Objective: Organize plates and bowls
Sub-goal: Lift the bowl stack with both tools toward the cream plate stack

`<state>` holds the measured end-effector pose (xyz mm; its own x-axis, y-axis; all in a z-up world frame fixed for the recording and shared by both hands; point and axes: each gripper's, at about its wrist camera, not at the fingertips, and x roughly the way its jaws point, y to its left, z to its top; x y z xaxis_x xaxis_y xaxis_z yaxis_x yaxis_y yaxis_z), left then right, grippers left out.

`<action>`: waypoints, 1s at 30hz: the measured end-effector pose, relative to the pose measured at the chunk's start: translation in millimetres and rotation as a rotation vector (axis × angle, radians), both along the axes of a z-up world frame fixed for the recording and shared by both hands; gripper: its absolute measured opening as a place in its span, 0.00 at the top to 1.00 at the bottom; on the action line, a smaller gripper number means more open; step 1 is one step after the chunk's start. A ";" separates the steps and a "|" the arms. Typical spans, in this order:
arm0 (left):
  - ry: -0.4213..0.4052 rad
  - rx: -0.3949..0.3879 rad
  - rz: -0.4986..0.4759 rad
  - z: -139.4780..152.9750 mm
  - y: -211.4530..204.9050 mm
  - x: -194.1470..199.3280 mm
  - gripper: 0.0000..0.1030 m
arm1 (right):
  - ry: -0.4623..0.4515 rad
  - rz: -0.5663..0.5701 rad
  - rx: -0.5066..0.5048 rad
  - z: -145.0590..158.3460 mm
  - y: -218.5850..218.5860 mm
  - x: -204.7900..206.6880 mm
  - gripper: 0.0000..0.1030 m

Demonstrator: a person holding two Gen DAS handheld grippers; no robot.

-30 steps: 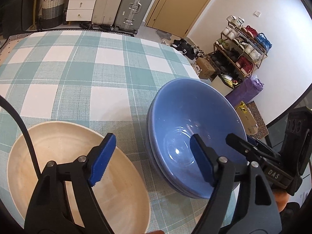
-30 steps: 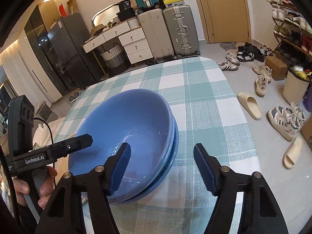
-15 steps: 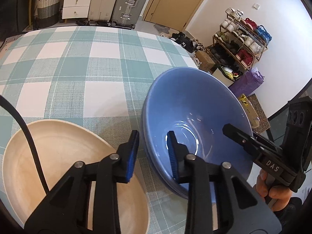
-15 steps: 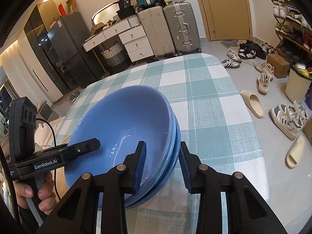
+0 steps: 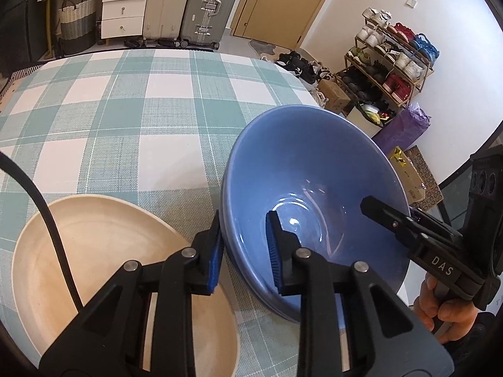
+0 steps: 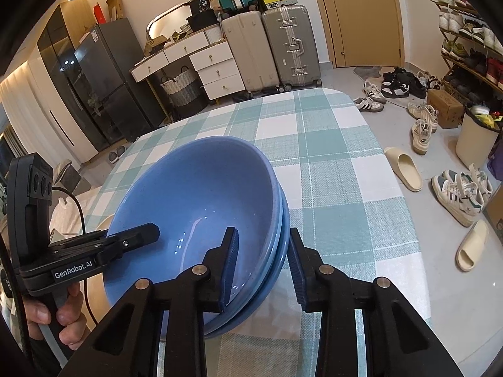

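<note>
On the checked tablecloth [image 5: 163, 119]: two nested blue bowls [image 5: 314, 188] sit near the table's right edge, with a cream plate [image 5: 94, 251] just to their left.
Left gripper [image 5: 243, 251]: narrow, its blue pads clamped over the bowls' left rim, one pad outside, one inside.
Right gripper [image 6: 262, 267]: narrow, pinching the bowls' right rim the same way, one pad in the basin, one against the outer wall.
Left wrist view only: the cream plate, wide and shallow, almost touching the bowls; a black cable [image 5: 47, 220] crossing it; a shoe rack [image 5: 393, 62] by the white wall; the person's right hand [image 5: 440, 308] on its handle.
Right wrist view only: the doubled rim of the stack [image 6: 279, 220], plainly two bowls; a dark fridge [image 6: 103, 78]; loose shoes and slippers [image 6: 405, 172] on the floor; the left hand [image 6: 59, 314] gripping its handle.
Edges: the bowls overhang close to the near right table edge.
Open room: bare cloth stretches behind the bowls to the far table edge, where suitcases [image 6: 273, 44] stand beyond.
</note>
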<state>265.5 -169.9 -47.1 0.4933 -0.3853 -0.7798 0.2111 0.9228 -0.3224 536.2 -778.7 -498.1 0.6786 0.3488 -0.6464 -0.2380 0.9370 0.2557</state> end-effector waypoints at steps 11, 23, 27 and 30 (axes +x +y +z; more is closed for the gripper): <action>-0.029 0.001 -0.004 15.6 1.9 -16.4 0.79 | -0.023 -0.011 -0.011 11.3 2.0 -17.5 0.69; -0.071 0.000 -0.005 40.8 9.8 -41.2 0.79 | -0.062 -0.009 -0.015 29.9 5.1 -43.0 0.69; -0.091 -0.001 -0.004 51.4 13.9 -52.3 0.79 | -0.082 -0.004 -0.027 38.4 9.5 -54.6 0.69; -0.106 -0.004 -0.001 60.2 18.8 -61.9 0.79 | -0.099 -0.002 -0.028 45.7 12.7 -63.4 0.69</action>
<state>203.6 -151.1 13.1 0.5723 -0.3890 -0.7219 0.2450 0.9212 -0.3022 472.8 -766.0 -452.4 0.7400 0.3302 -0.5860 -0.2589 0.9439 0.2049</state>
